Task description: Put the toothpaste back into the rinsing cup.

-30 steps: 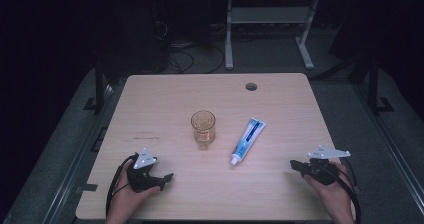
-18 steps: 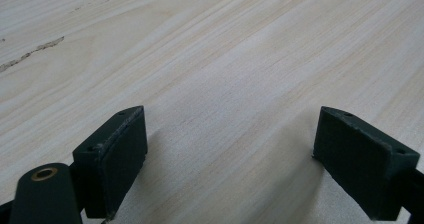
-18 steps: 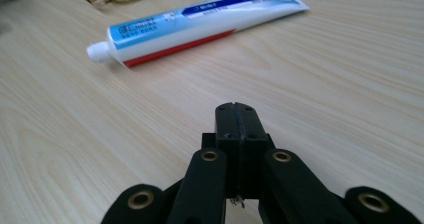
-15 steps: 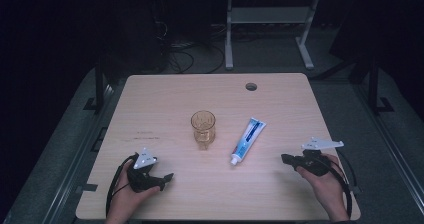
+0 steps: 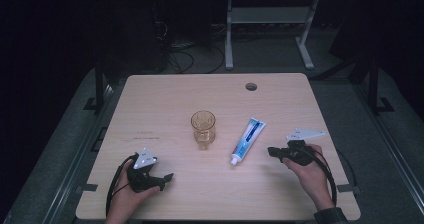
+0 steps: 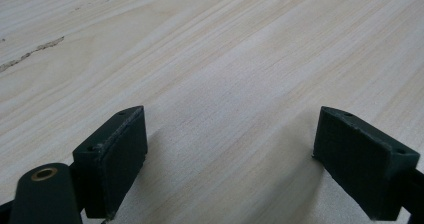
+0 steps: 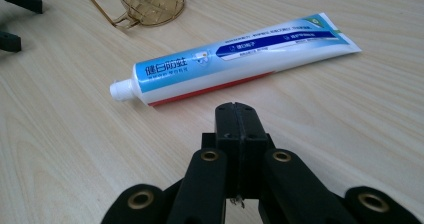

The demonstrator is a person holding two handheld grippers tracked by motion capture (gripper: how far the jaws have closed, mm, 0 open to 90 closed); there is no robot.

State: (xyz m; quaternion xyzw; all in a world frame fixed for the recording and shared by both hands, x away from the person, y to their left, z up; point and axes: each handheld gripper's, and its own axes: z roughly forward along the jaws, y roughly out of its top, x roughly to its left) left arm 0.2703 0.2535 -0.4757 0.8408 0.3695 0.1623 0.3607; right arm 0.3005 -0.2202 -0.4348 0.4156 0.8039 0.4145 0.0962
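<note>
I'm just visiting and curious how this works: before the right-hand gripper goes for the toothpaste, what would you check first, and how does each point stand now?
1. Toothpaste tube lies flat and free on the table: ok.
2. Right gripper points at the tube, close to its cap end: ok.
3. Right gripper's jaws wide enough to take the tube: not ok, they are pressed shut with nothing between them.
4. Glass stands upright, apart from the tube: ok.
5. Left gripper is out of the way, open over bare wood: ok.
6. Cap screwed tight: cannot tell.
</note>
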